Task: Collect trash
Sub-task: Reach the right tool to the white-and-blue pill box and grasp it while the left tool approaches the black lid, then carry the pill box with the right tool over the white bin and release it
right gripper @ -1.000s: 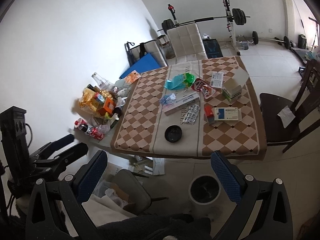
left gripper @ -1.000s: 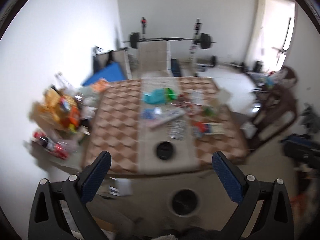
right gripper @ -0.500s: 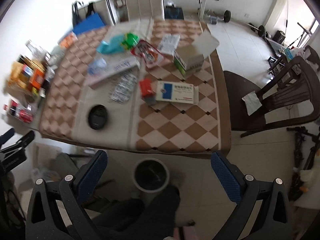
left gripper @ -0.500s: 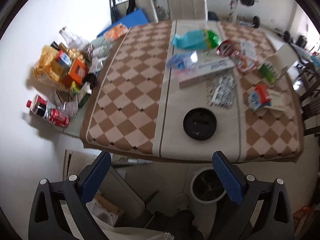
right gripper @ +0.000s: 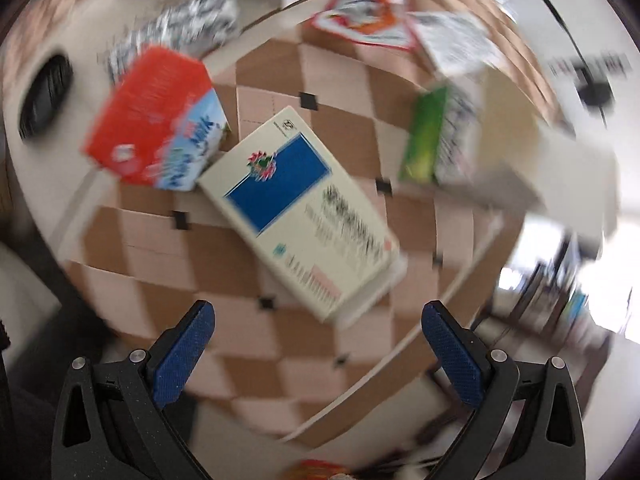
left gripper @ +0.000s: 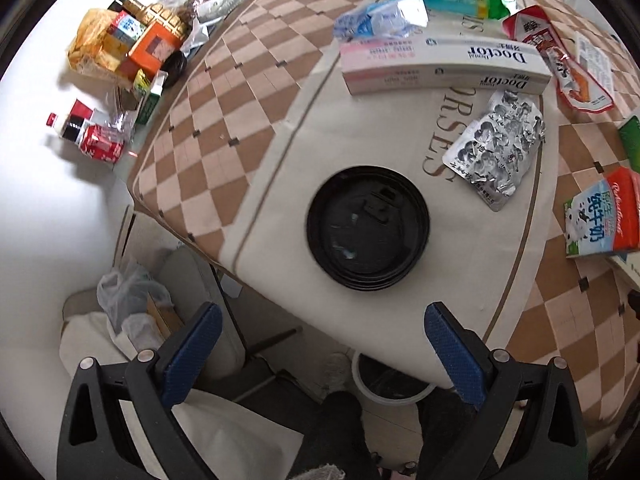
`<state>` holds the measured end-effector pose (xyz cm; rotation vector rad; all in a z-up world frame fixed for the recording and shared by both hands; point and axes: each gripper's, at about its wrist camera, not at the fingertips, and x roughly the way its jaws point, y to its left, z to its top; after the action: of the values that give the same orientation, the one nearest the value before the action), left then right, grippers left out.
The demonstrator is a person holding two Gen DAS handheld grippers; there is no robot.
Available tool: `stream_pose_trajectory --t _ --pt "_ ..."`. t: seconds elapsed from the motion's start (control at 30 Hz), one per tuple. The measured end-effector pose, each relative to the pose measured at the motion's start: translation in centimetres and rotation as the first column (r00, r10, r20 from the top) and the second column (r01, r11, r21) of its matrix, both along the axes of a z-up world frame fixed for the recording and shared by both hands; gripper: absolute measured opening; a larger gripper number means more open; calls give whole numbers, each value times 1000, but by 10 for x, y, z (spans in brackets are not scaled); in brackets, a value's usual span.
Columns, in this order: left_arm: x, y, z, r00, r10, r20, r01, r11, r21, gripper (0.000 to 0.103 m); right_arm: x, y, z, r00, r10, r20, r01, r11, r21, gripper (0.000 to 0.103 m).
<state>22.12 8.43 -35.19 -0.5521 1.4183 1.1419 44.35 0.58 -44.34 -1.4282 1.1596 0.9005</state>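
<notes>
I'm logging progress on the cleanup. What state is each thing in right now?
Left gripper: open, empty, above the lid.
Right gripper: open, empty, above the white box.
Black lid: flat on the table, untouched.
Blister pack: crumpled, lying flat.
Doctor box: lying flat, closed.
Milk carton: on its side.
White box: lying flat, closed, touching the carton.
Bin: on the floor, partly under the table edge.

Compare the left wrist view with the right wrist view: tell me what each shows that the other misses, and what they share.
Only the left wrist view shows the long Doctor box, the white bin under the table edge and the snack pile by the wall. Only the right wrist view, blurred, shows the blue-and-white box and the green box. Both show the black lid, the milk carton, the foil blister packs and an open gripper.
</notes>
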Motion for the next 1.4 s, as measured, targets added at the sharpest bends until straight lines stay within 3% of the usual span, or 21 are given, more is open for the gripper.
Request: stream_pose_trajectory --t 0.17,0.23,0.3,0.37,0.43,0.57,0.6,0.73,0.83,0.93,1.03,1.07,1.23,1.4 --pt "4 4 -15 998 56 2 -56 998 -42 103 18 27 -42 992 106 -70 -110 993 -48 103" --pt "-3 10 -19 993 112 31 -109 990 -89 103 28 32 -47 990 56 -130 -62 997 -42 103" --pt "-14 20 -22 977 196 80 -184 974 -132 103 42 33 -50 974 -66 -219 61 998 -29 96" --pt "-25 31 -22 955 274 118 -255 955 -149 103 52 29 -52 956 -177 -233 179 984 -13 96" --pt "-29 41 -24 939 303 164 -275 945 -176 103 57 18 -55 923 -283 -262 288 957 -18 96" --pt "-24 60 -29 936 304 180 -269 943 -194 103 64 -12 -59 782 -500 -374 523 851 -45 96" --pt "-21 65 -33 938 293 183 -256 945 -205 103 66 -17 -60 758 -532 -377 559 828 -43 96" --pt "-5 78 -51 947 269 176 -221 942 -254 103 67 -36 -69 744 -559 -366 592 805 -27 97" --pt "0 85 -64 948 266 173 -208 933 -292 103 54 -41 -67 767 -534 -355 565 825 -22 97" --pt "-2 88 -71 938 277 208 -205 927 -313 84 30 -35 -57 772 -534 -344 562 827 -19 98" --pt "-1 87 -66 926 270 263 -184 932 -311 56 17 -33 -62 777 -535 -331 566 824 -1 98" --pt "1 86 -63 930 255 265 -171 938 -303 44 17 -30 -58 780 -533 -327 566 825 6 97" --pt "20 76 -51 950 173 261 -104 961 -256 9 12 -44 -36 793 -516 -323 562 825 60 93" --pt "24 63 -35 964 103 246 -58 981 -184 5 4 -57 -26 798 -504 -329 558 825 90 92"
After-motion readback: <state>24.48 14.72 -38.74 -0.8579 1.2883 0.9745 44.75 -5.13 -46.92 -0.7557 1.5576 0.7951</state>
